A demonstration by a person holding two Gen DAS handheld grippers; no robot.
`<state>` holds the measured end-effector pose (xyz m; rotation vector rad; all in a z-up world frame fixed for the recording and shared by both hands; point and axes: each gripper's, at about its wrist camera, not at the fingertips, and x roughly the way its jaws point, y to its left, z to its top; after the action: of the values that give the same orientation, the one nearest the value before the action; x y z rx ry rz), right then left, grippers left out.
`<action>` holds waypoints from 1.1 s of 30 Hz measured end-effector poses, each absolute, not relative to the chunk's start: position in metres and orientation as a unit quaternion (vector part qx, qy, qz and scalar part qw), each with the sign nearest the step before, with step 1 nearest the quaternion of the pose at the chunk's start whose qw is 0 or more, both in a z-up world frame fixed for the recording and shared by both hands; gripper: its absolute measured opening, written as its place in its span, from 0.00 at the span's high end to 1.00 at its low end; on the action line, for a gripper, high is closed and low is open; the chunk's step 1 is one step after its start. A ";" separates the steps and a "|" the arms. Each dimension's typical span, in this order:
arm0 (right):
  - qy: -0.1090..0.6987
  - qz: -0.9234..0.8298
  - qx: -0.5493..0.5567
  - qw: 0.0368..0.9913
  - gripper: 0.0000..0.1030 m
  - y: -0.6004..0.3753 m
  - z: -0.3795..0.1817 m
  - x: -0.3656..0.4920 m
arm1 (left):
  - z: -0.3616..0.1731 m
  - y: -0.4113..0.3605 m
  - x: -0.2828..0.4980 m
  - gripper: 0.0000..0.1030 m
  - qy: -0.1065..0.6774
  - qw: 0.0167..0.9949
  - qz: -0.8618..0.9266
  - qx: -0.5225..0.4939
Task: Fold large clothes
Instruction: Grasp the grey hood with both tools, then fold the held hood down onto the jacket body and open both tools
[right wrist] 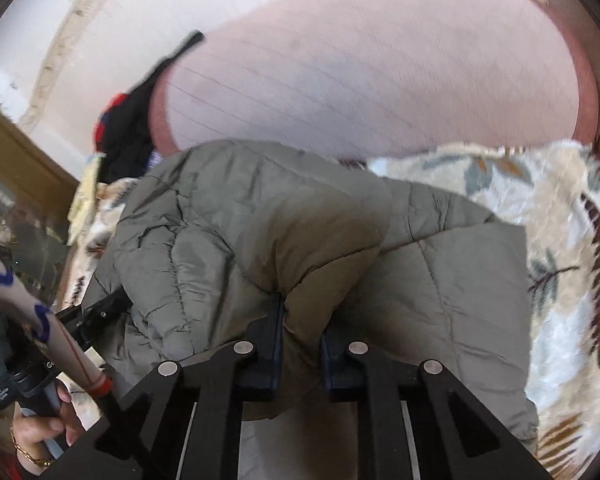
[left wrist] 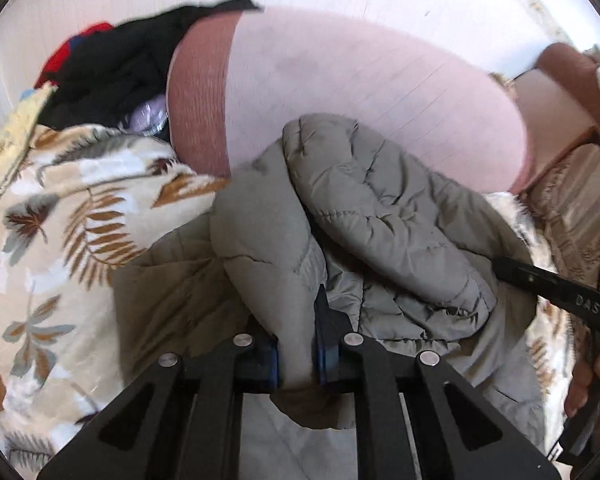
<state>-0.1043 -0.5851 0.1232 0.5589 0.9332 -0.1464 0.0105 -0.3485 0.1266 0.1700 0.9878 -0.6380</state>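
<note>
A grey-olive quilted jacket [left wrist: 380, 216] lies bunched on the bed, one padded part folded over the rest. My left gripper [left wrist: 298, 348] is shut on a thick fold of the jacket at its near edge. In the right wrist view the same jacket [right wrist: 260, 232] fills the middle, and my right gripper [right wrist: 302, 332] is shut on another puffed fold of it. The right gripper's black fingers [left wrist: 540, 284] enter the left wrist view from the right, against the jacket. Part of the left gripper [right wrist: 96, 312] shows at the jacket's left edge.
Under the jacket lies a leaf-patterned blanket [left wrist: 68, 224] [right wrist: 560, 216], with a pink sheet [left wrist: 360, 80] [right wrist: 380, 80] behind it. Black and red clothes [left wrist: 112, 60] [right wrist: 128, 128] are piled at the back left. A person's hand [right wrist: 40, 428] holds the left tool; wooden furniture [left wrist: 572, 76] stands far right.
</note>
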 end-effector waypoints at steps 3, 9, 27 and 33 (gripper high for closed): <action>0.428 -0.053 0.262 0.863 0.85 -0.577 0.148 -0.126 | 0.148 -0.326 -0.027 0.88 0.447 0.833 -0.320 0.056; 0.448 -0.046 0.249 0.857 0.85 -0.554 0.134 -0.174 | 0.094 -0.302 -0.078 0.88 0.472 0.823 -0.312 0.048; 0.508 -0.089 0.202 0.832 0.83 -0.547 0.054 -0.168 | 0.123 -0.317 -0.082 0.61 0.423 0.855 -0.285 0.098; 0.515 -0.097 0.185 0.831 0.82 -0.544 0.050 -0.159 | 0.052 -0.361 -0.046 0.57 0.482 0.824 -0.253 0.158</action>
<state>-0.1590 -0.5444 0.0504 0.3923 1.0922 -0.2048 -0.0455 -0.3605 0.0523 0.3356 1.0249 -0.5378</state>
